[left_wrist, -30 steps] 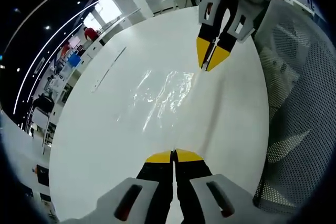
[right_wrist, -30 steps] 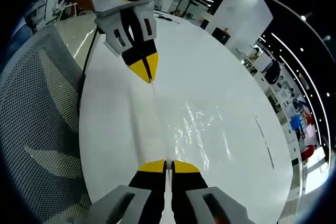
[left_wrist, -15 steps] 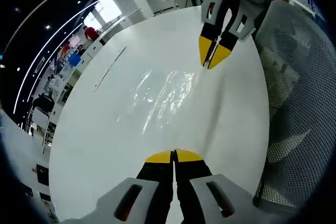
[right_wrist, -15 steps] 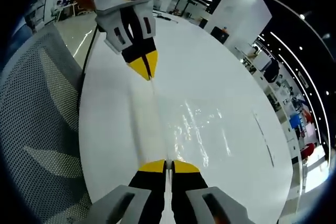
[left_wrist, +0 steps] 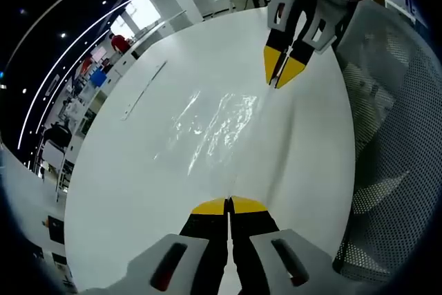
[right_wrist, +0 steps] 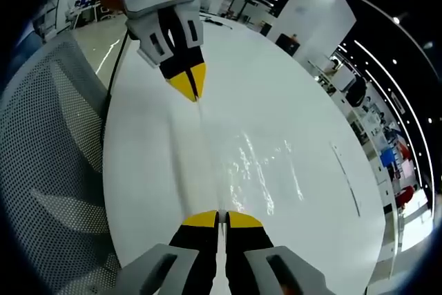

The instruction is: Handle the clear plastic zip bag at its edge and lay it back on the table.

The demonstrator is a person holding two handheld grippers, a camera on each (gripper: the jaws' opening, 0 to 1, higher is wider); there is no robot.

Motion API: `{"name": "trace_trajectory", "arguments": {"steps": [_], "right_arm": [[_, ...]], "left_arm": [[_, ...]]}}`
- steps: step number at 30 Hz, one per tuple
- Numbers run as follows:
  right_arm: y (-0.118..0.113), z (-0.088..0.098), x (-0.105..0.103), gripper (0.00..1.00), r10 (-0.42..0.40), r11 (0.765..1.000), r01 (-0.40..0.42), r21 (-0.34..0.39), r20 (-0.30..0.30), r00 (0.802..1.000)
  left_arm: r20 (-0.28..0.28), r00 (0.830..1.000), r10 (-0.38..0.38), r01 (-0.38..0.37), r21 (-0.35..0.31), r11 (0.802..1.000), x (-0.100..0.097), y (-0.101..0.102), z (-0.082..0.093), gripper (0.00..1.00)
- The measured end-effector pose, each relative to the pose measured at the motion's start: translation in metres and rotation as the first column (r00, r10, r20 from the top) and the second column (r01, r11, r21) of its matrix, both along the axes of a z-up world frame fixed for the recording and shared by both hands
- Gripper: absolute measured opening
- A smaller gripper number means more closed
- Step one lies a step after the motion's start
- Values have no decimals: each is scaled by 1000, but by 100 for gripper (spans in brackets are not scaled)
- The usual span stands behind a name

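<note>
A clear plastic zip bag (left_wrist: 219,124) lies stretched over the white table (left_wrist: 138,170), its film glinting. Its near edge runs as a taut line between both grippers. My left gripper (left_wrist: 228,206) is shut on one end of that edge. My right gripper (left_wrist: 280,76) is shut on the far end. In the right gripper view the bag (right_wrist: 264,170) spreads to the right of the same line, from my right gripper (right_wrist: 218,218) at the bottom up to my left gripper (right_wrist: 189,86).
A grey mesh chair (left_wrist: 397,136) stands close along the table's edge beside the grippers, also seen as the chair (right_wrist: 48,143). A thin flat strip (left_wrist: 141,91) lies on the far side of the table. Shelves and people are far off.
The two grippers have drawn slightly apart along the bag's edge; each looks a little farther off in the other's view. Both stay shut on the bag.
</note>
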State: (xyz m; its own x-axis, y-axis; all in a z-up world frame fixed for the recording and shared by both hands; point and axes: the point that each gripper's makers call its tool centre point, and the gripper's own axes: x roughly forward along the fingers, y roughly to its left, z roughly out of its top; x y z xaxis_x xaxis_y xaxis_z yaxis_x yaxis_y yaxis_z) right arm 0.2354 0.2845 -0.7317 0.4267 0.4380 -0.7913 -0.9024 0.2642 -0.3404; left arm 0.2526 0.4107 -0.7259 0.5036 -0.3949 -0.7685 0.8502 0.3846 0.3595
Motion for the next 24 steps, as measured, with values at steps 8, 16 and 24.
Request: {"name": "trace_trajectory", "arguments": {"steps": [8, 16, 24], "right_arm": [[-1, 0, 1, 0, -5, 1000, 5, 1, -2, 1000], [-1, 0, 2, 8, -12, 999, 13, 33, -23, 1000], [24, 16, 8, 10, -12, 978, 23, 207, -53, 999]], "left_arm": [[1, 1000, 3, -3, -3, 1000, -2, -2, 2, 0], [19, 1000, -8, 8, -4, 1000, 1, -6, 8, 0], [32, 998, -58, 57, 26, 998, -3, -12, 4, 0]]}}
